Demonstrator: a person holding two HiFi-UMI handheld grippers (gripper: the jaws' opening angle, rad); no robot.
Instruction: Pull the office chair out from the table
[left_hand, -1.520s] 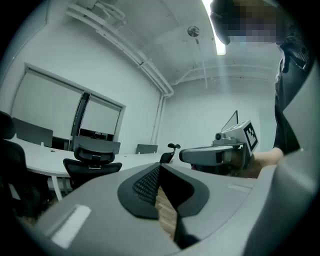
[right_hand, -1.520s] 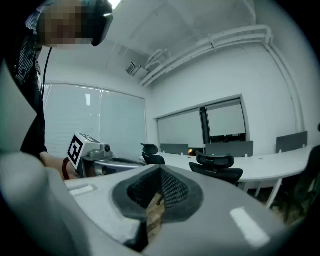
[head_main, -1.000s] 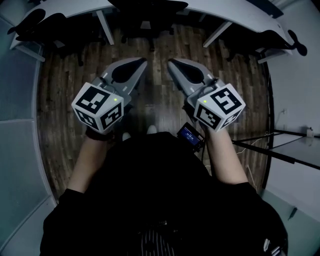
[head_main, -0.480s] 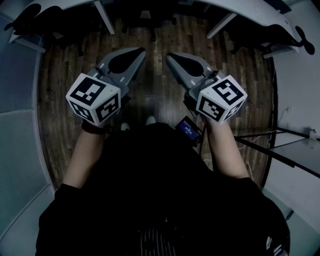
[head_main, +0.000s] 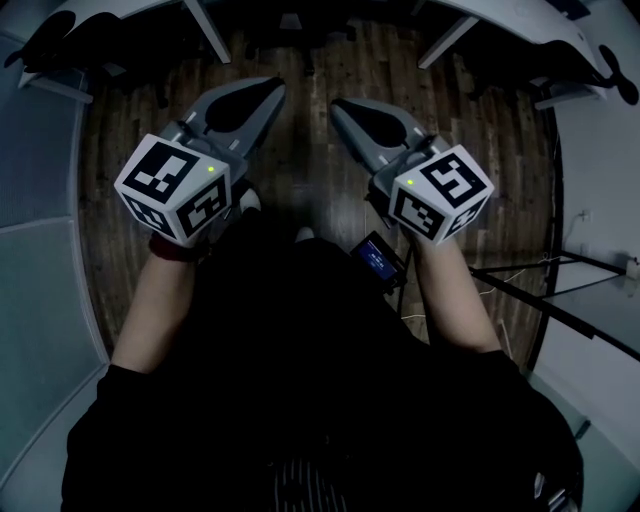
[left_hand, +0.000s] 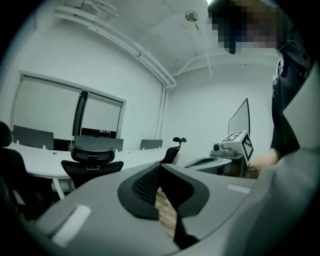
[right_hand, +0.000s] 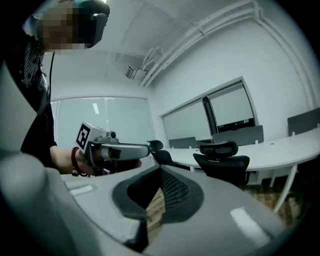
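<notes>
Dim, bluish frames with strong fisheye bending and perhaps slightly soft, dark edges.

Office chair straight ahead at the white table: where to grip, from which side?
Probably the headrest or the backrest's top edge, from the near side: the office chair shows its back and stands against the table. Left gripper and right gripper are shut; open first.
</notes>
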